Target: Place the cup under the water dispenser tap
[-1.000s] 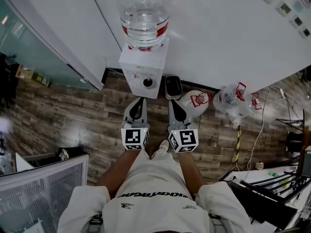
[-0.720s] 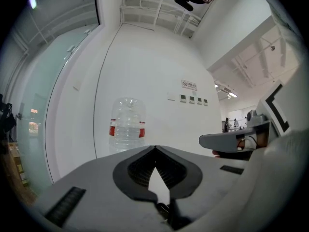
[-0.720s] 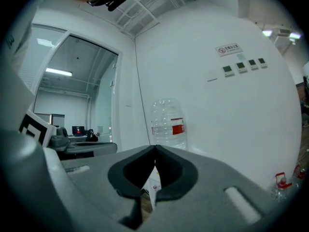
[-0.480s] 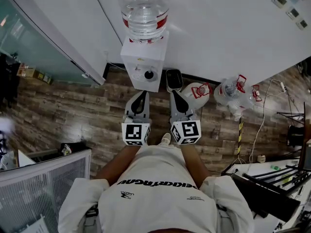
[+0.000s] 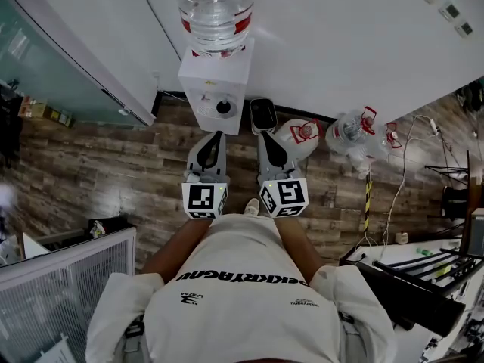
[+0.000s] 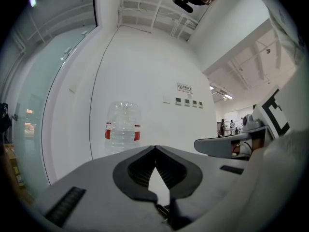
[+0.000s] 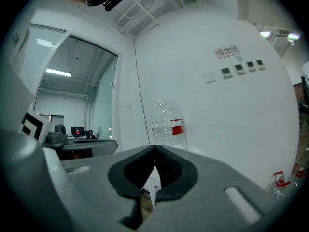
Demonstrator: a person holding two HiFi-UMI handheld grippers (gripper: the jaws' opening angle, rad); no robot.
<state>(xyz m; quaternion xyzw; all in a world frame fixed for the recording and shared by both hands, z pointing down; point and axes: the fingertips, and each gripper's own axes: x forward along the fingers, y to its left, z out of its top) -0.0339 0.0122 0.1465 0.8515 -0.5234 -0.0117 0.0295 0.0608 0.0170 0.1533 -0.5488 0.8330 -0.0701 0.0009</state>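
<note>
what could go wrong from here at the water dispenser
1. The left gripper and right gripper are both shut and empty. No cup shows in any view, so there is nothing to place yet.
2. A black bin and water jugs crowd the floor just right of the dispenser. Stepping closer on that side might knock them.

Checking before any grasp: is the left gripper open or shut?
Shut: the left gripper shows its jaw tips meeting, nothing between them.
</note>
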